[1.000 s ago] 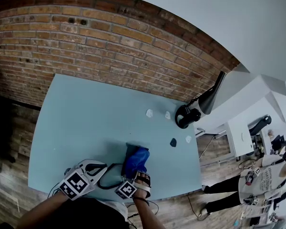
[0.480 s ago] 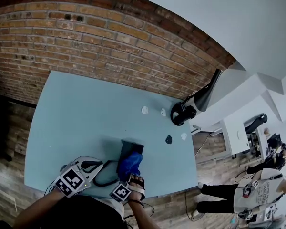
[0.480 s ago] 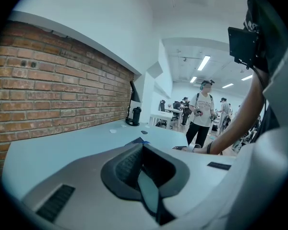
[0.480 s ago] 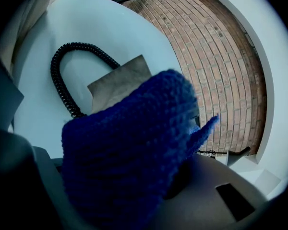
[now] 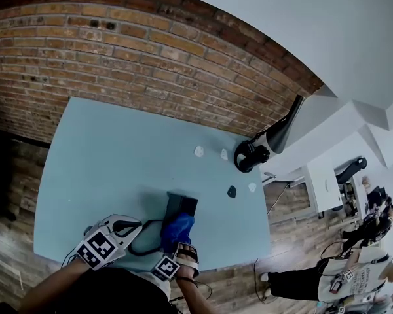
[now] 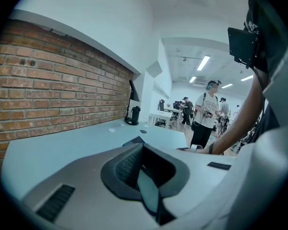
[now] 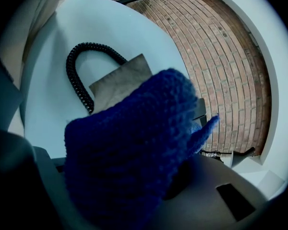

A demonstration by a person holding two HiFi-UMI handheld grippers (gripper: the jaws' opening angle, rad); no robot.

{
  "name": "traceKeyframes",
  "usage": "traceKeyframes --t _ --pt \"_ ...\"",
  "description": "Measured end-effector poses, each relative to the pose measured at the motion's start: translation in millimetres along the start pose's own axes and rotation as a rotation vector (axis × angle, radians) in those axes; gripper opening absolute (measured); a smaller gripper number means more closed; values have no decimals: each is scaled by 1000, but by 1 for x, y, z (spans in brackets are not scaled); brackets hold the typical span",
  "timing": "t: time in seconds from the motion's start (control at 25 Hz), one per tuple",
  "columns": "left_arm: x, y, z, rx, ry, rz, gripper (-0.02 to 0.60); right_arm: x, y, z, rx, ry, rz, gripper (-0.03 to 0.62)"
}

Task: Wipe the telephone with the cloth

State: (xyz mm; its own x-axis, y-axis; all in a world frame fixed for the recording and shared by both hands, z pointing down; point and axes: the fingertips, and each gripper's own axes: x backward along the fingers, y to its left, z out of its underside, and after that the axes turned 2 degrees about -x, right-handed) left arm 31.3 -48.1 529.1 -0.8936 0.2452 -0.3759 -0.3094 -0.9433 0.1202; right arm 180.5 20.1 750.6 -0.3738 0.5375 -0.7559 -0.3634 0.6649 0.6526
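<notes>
Right claw [image 7: 149, 186] pinches blue cloth [image 7: 129, 147] over telephone [image 5: 183, 205]; left claw [image 6: 146, 176] pressed together; cord [image 7: 77, 75] coils clear only in right gripper view.

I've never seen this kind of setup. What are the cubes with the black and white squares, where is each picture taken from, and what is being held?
There is no robot here. A person holds a hand-operated two-jaw gripper in each hand, and the patterned cubes are part of those grippers. The head view comes from a camera on the person's head, looking down on the pale blue table. The other two views come from cameras riding on each gripper.

A dark telephone lies on the table with its coiled cord, and a few small scraps lie farther back. The right gripper is clamped on a blue cloth over the telephone. The left gripper has its jaws together, and I can see nothing gripped between them.
</notes>
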Motion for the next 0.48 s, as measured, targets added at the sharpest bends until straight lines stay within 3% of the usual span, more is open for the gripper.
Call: traceKeyframes --t 0.2,0.28,0.4,0.48 --pt "-1 1 4 4 9 5 -9 6 41 -7 -25 -27 -171 51" --pt "-1 0 4 4 9 6 -9 11 47 -6 -70 -42 -279 52" --pt "0 3 6 9 18 0 -9 25 59 -9 -153 -100 -604 63" --pt "1 4 9 12 31 -5 -9 46 68 3 -113 -91 -862 67"
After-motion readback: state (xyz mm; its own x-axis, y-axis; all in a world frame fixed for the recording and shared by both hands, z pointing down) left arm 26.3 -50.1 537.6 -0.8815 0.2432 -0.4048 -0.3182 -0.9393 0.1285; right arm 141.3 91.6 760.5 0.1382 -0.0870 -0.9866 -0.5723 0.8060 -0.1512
